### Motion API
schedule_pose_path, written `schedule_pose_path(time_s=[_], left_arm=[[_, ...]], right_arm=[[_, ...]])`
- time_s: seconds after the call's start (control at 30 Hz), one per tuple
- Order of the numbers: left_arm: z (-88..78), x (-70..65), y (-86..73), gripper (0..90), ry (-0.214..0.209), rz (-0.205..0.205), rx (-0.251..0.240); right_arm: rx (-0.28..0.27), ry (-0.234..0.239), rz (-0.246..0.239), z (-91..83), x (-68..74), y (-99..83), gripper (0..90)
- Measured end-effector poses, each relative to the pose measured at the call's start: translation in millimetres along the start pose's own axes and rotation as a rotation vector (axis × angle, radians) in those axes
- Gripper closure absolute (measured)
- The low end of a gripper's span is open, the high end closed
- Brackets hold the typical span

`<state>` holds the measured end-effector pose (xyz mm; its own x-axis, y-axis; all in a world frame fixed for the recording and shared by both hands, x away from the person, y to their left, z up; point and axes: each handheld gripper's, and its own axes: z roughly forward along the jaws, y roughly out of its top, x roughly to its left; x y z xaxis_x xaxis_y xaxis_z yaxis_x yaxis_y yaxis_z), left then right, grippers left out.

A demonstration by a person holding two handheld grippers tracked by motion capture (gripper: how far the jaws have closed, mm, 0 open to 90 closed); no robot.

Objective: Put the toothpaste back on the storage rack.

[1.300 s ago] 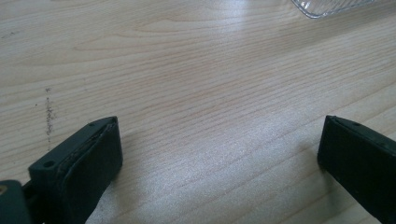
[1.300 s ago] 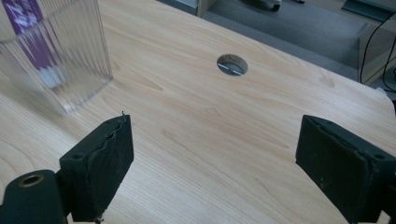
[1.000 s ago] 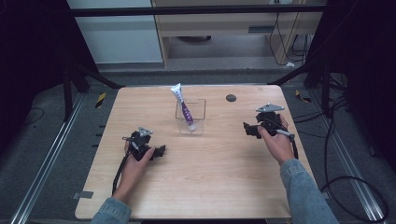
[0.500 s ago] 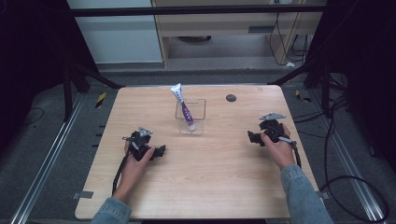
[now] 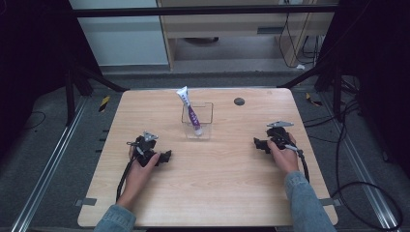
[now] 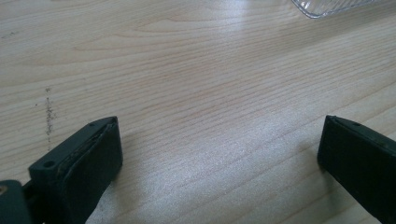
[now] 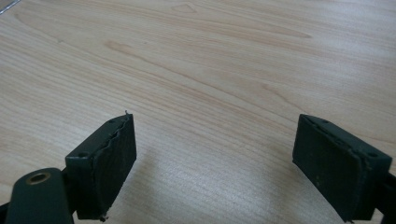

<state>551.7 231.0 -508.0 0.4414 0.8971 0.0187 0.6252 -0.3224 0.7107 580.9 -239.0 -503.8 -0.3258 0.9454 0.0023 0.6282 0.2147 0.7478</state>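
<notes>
Item 1. Surface (image 5: 217,193): rectangular top of pale wood with fine, straight grain and a matt finish, rounded corners; a short line of dark specks shows in the left gripper view.

Item 2. Clear box (image 5: 197,121): small, square, transparent plastic container with thin walls and an open top, standing upright near the middle of the far half of the surface, well apart from both grippers. A ribbed clear corner of it (image 6: 327,7) shows at the top edge of the left gripper view.

Item 3. Tube (image 5: 189,110): slim, soft white tube with a purple band, flat crimped end upward, leaning inside the clear box toward its left wall and rising above the rim.

Item 4. Dark disc (image 5: 239,101): small, round, flat, lying near the far edge, right of the box.

Item 5. Left gripper (image 5: 164,156): black, angular body, held in the left hand low on the surface. Fingers (image 6: 88,163) blocky, with flat rubbery pads, spread wide with bare wood between them.

Item 6. Right gripper (image 5: 258,143): black, with a grey three-cornered plate on top, held in the right hand at the right side. Fingers (image 7: 107,158) likewise spread wide, nothing between them.
</notes>
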Motion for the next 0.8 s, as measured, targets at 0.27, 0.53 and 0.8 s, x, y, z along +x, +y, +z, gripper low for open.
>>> schedule_pose_path(time_s=[0.27, 0.53, 0.8], left_arm=[[0.0, 0.0, 0.0, 0.0, 0.0, 0.0, 0.0], [0.0, 0.0, 0.0, 0.0, 0.0, 0.0, 0.0], [0.0, 0.0, -0.1, 0.0, 0.0, 0.0, 0.0]], right_arm=[[0.0, -0.02, 0.027, 7.8, -1.7, -0.9, 12.1], [0.006, -0.032, 0.016, 8.7, -0.3, -1.0, 10.1], [0.026, -0.08, 0.068, 11.3, 6.3, 0.7, 3.6]])
